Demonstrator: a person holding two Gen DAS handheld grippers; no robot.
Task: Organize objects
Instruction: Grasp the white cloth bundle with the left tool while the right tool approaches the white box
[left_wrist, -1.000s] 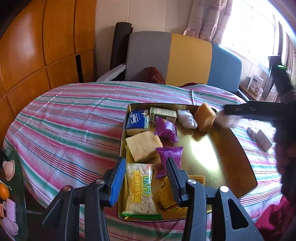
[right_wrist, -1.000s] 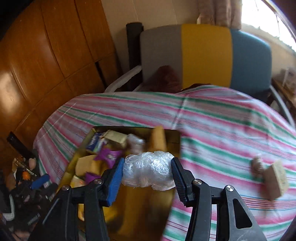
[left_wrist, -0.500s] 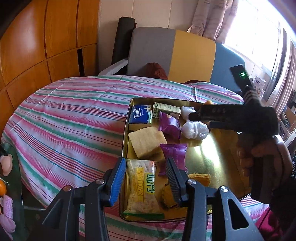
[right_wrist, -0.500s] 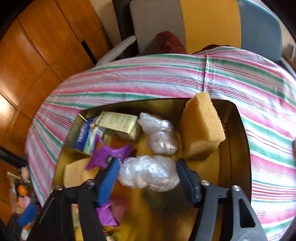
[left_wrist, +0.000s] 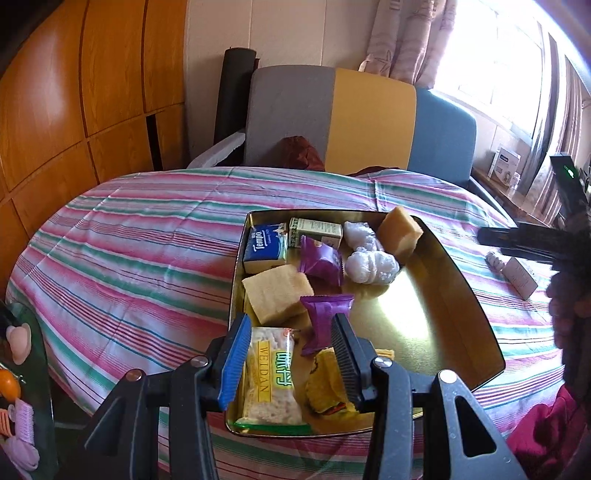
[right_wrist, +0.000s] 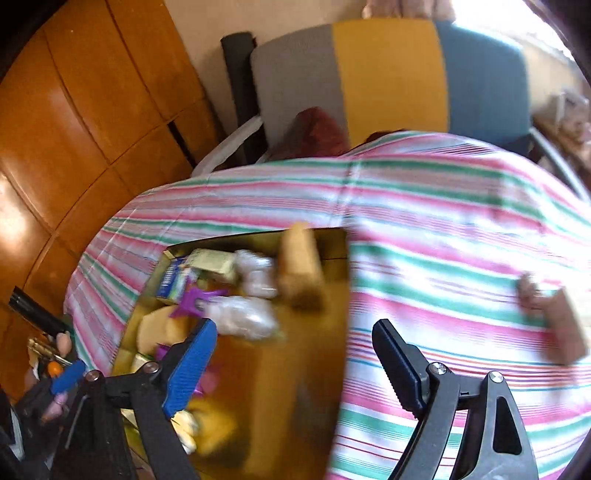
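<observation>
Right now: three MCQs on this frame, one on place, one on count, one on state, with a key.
1. Where does the Tempo tissue pack lie?
A. far left corner of the gold tray
B. on the striped cloth
C. on the chair

2. How many purple snack packets are in the tray?
A. one
B. two
C. four

3. What is between the right gripper jaws?
A. a sponge
B. a clear plastic bundle
C. nothing

Key: A, it sits against the tray's far left walls; B, two show in the left wrist view; C, the jaws are opening with nothing between them, and the clear plastic bundle lies in the tray.
</observation>
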